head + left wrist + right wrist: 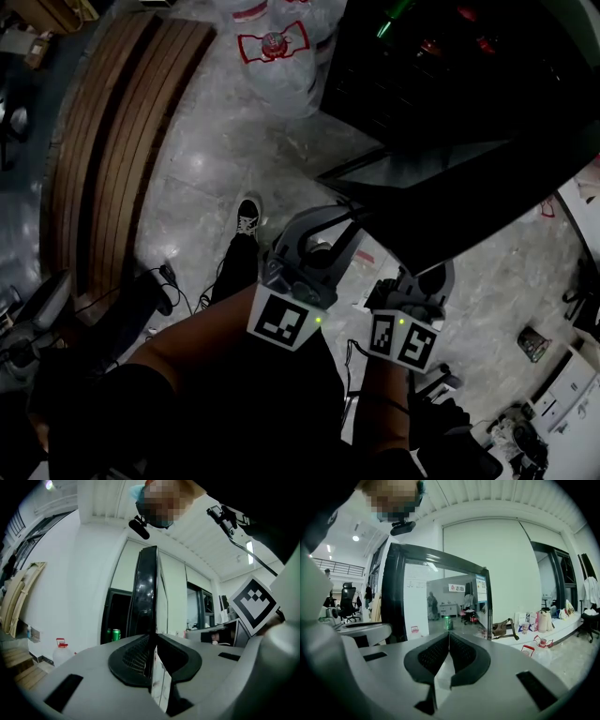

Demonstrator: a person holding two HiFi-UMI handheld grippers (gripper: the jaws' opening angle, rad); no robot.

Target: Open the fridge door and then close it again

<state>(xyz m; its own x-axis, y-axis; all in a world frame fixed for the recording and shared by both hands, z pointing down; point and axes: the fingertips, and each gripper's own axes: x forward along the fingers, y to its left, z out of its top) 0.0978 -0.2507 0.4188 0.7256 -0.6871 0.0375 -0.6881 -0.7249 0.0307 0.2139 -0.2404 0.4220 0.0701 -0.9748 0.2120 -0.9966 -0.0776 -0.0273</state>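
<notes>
The black fridge [422,66] stands at the upper right of the head view, with its glass door [459,202] swung out towards me. My left gripper [342,217] is at the door's free edge. In the left gripper view that door [146,597] is seen edge-on and runs down between the pads, and my left gripper [152,641] is shut on it. A green can [115,634] shows in the dark fridge interior. My right gripper [433,274] hangs just right of the left one, under the door. In the right gripper view my right gripper [449,637] is shut on nothing, facing the door frame [396,592].
Large water jugs [277,56] stand on the floor left of the fridge, with a curved wooden bench [112,141] further left. My shoe [247,217] and cables [178,291] lie below me. Bags [534,620] sit along a low ledge beyond the door.
</notes>
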